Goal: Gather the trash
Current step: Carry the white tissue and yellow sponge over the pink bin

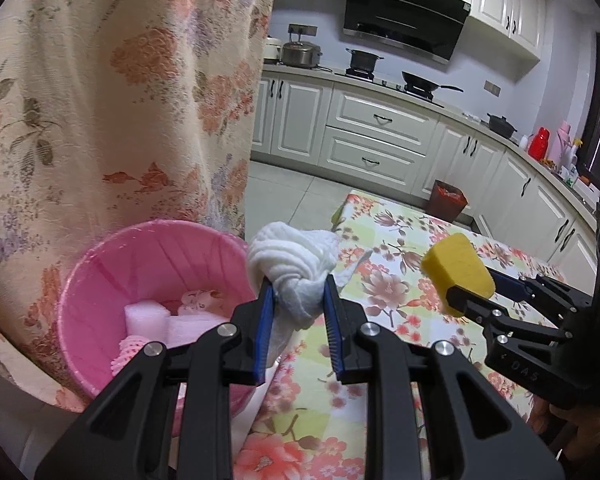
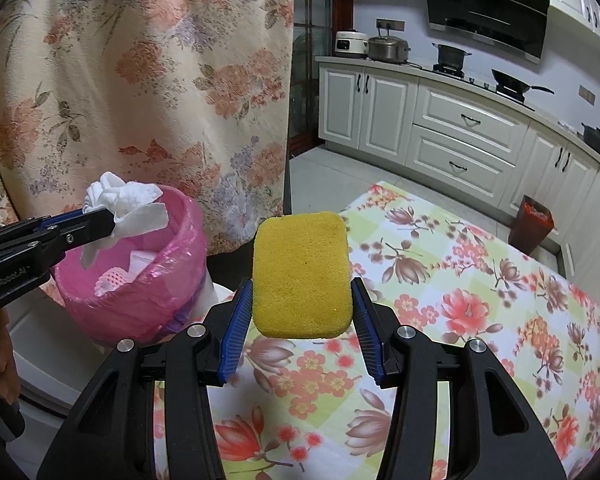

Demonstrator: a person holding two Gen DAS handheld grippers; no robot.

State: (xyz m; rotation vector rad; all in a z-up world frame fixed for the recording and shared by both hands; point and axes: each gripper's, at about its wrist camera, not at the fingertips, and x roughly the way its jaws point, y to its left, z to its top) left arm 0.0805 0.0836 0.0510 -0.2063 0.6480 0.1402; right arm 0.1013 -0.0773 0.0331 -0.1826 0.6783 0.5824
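pink bin (image 1: 100, 280), foam scraps (image 1: 146, 318) inside

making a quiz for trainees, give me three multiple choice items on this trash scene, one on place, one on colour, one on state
1. Where is the pink bin?
A. off the table's left edge
B. by the stove
C. on the table

2. What colour is the sponge?
A. green
B. yellow
C. blue

3. What is the left gripper doing?
A. open, empty
B. shut on crumpled tissue
C. holding a cup

Key: 1 A, it sits beside the floral table. 2 B, plainly yellow between the right gripper pads. 3 B, the crumpled tissue is pinched.
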